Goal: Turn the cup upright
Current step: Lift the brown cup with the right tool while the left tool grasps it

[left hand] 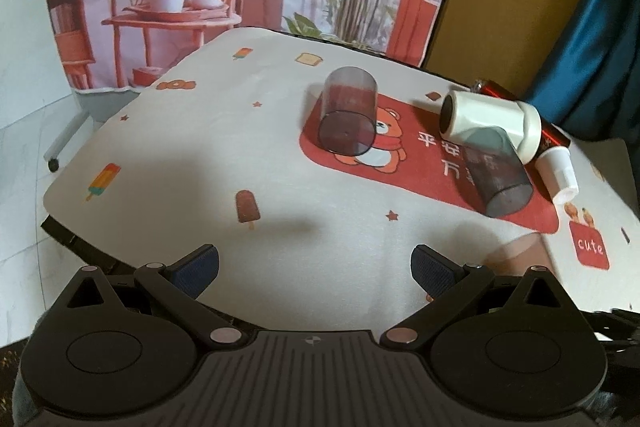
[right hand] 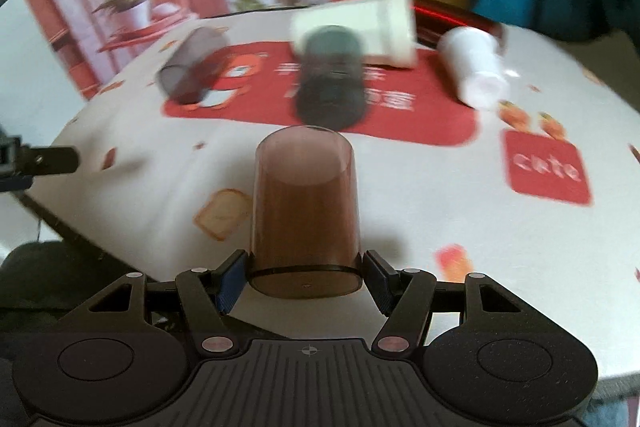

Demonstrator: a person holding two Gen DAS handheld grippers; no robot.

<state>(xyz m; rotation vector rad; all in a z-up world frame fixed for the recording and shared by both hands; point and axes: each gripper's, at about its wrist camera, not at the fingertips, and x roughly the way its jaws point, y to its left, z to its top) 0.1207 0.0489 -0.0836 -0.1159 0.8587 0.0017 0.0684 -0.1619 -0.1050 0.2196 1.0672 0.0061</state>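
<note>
Brown translucent cup [right hand: 306, 215], gripped, base nearest camera

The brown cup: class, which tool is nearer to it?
Right. The right tool grips the brown cup by its base; the left tool hangs open, apart, holding nothing.

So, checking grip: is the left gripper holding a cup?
No, the left gripper hangs open with nothing between its pads, above the tablecloth.
</note>
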